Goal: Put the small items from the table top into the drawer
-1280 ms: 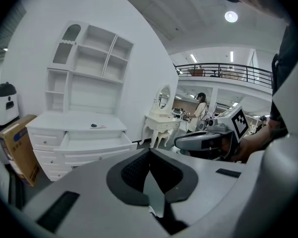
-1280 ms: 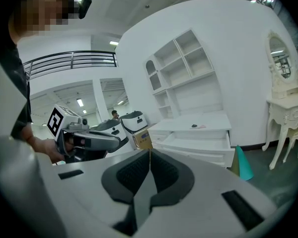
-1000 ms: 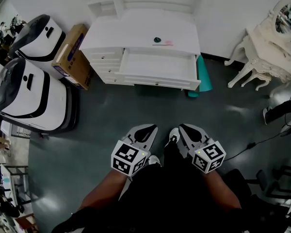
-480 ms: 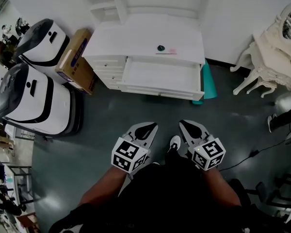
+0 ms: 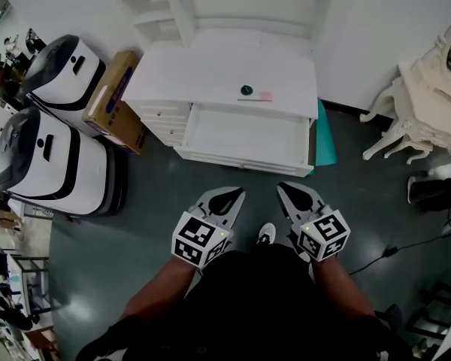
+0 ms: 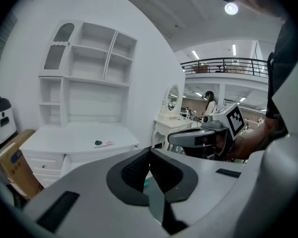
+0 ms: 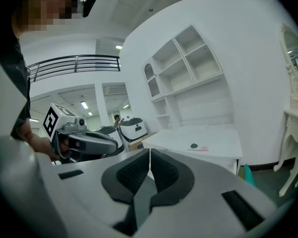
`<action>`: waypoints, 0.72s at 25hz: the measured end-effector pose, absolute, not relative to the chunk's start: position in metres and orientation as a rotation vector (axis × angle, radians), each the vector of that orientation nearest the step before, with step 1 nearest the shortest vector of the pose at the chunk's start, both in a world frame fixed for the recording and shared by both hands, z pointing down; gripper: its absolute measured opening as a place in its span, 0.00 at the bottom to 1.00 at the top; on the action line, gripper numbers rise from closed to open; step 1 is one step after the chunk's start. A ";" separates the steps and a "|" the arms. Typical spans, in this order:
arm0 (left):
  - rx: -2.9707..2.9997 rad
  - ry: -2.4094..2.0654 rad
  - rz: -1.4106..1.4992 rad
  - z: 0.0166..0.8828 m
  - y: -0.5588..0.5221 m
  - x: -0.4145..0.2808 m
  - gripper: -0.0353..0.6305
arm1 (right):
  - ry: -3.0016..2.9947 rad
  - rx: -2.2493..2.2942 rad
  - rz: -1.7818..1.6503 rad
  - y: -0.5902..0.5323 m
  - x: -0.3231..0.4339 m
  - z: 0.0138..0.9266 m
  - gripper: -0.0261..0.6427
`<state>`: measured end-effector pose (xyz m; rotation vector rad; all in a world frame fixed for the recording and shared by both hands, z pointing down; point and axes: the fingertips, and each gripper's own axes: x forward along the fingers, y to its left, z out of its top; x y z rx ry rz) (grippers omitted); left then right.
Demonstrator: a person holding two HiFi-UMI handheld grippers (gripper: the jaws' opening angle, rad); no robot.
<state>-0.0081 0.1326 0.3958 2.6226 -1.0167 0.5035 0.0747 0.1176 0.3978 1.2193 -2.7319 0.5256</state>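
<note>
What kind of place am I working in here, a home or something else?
Probably a large lab or test hall staged with furniture, not a home: the white desk with its open drawer stands beside two bulky white machines, and a railed mezzanine with strip lights shows beyond.

A lab-like hall staged as a bedroom: shelved white surface (image 5: 210,70) at 12 o'clock, vanity (image 5: 425,100) at 2, bulky white machines (image 5: 49,153) at 9, mezzanine railing (image 6: 223,62) beyond.
</note>
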 end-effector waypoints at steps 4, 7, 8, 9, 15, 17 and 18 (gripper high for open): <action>2.590 -1.059 0.507 0.402 0.107 0.001 0.06 | -2.750 1.182 0.529 0.088 0.086 0.402 0.08; 2.564 -1.092 0.510 0.406 0.089 0.007 0.06 | -2.760 1.149 0.540 0.071 0.094 0.406 0.08; 2.558 -1.102 0.506 0.406 0.083 0.010 0.06 | -2.761 1.138 0.540 0.066 0.096 0.407 0.08; 2.553 -1.113 0.500 0.406 0.078 0.012 0.06 | -2.760 1.130 0.538 0.061 0.099 0.408 0.08; 2.517 -1.154 0.510 0.415 0.068 0.018 0.06 | -2.760 1.113 0.585 0.047 0.111 0.423 0.08; 2.496 -1.160 0.523 0.420 0.068 0.017 0.06 | -2.756 1.102 0.610 0.046 0.111 0.430 0.08; 2.486 -1.162 0.530 0.422 0.069 0.016 0.06 | -2.755 1.096 0.623 0.045 0.110 0.433 0.08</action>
